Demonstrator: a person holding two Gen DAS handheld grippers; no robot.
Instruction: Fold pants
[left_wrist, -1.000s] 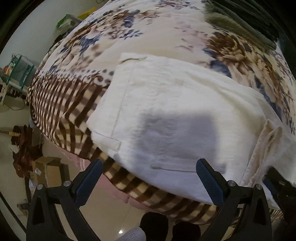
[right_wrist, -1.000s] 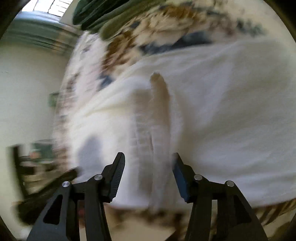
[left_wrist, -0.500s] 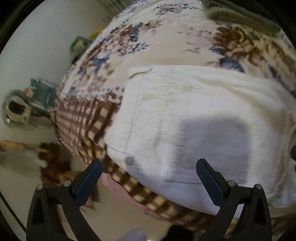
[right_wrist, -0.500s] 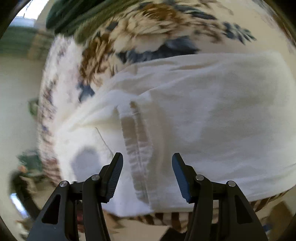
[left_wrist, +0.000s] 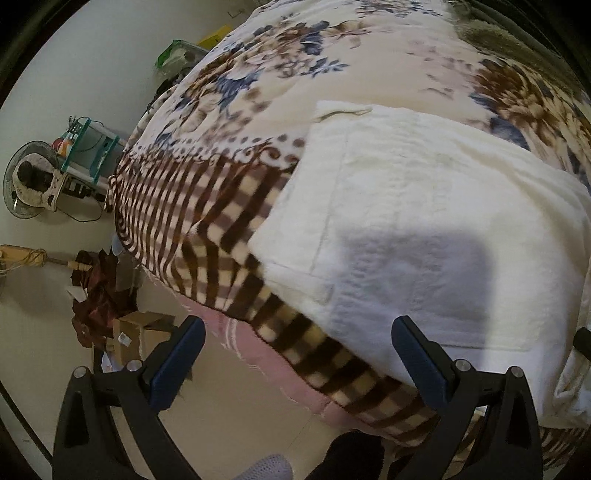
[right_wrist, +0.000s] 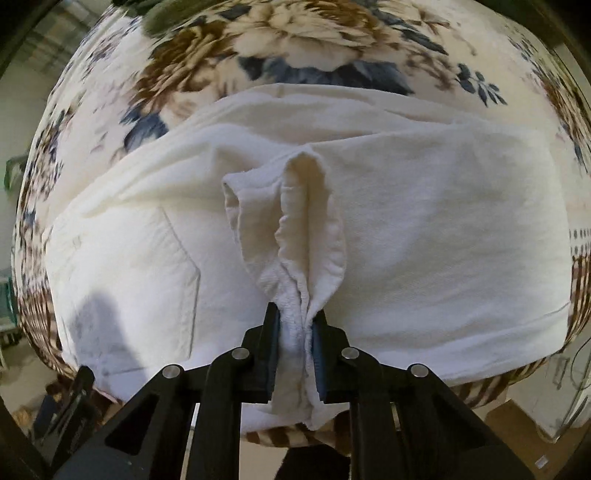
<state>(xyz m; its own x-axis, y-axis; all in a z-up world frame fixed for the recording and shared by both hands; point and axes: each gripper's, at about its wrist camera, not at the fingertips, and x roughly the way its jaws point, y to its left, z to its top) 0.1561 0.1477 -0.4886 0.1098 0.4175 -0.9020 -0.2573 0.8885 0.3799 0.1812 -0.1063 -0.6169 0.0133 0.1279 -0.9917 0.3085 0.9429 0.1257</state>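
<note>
The white pants (right_wrist: 424, 236) lie flat across the bed (left_wrist: 229, 206), apparently folded once lengthwise; the right hand-held gripper (right_wrist: 295, 328) has just closed on a bunched fabric ridge; the left hand-held gripper (left_wrist: 295, 354) hovers open, empty; crosswise folds remain.

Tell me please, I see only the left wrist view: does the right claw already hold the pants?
Observer: Yes. The right claw has just closed on a bunched fold of the white pants near the bed edge.
Operator: Is the pinched cloth flat or raised?
Observer: Raised; a ridge of fabric stands up from the claw toward the middle of the pants.
Operator: What lies beside that ridge?
Observer: A back pocket, with a shadow on it.
</note>
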